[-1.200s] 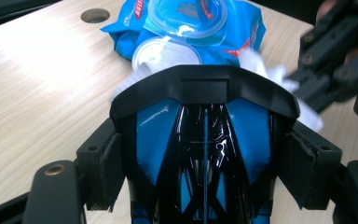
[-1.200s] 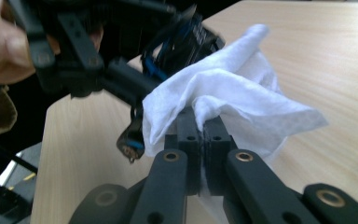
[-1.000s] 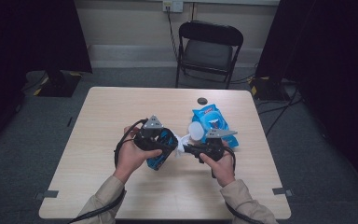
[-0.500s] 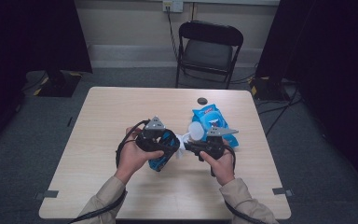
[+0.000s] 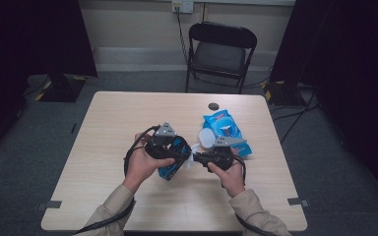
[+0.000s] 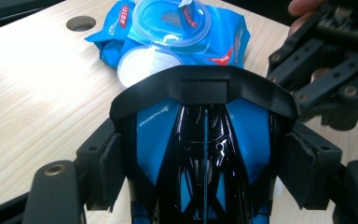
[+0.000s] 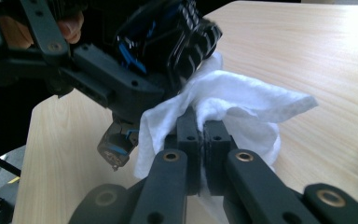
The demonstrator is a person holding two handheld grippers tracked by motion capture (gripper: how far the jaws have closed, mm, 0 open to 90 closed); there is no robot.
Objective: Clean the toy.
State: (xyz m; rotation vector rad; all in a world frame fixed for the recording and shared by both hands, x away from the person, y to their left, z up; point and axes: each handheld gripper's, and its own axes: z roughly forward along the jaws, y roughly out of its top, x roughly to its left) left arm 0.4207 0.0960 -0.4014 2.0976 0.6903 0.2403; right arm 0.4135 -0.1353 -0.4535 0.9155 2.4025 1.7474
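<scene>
The left gripper [image 5: 170, 157] holds a blue and black toy car [image 6: 204, 154] between its two jaws; in the left gripper view the pads [image 6: 106, 170] press on both sides of the glossy body, so this claw is grasping the car above the middle of the table [image 5: 128, 113]. The right gripper [image 7: 200, 126] is clenched on a white wet wipe [image 7: 242, 100], and the wipe lies against the end of the car, where ribbed black parts are visible. Whether the wipe really touches the car's surface or only hangs just beside it is hard to tell, because the cloth covers the contact place. Behind the grippers, on the table, lies a blue pack of wipes [image 6: 223, 35]. Its round plastic lid [image 6: 144, 67] is flipped open and rests toward the person, and in the opening [image 6: 175, 18] a bit of the next wipe seems to stand up. A small dark hole [image 6: 80, 22] is in the tabletop near the pack.
</scene>
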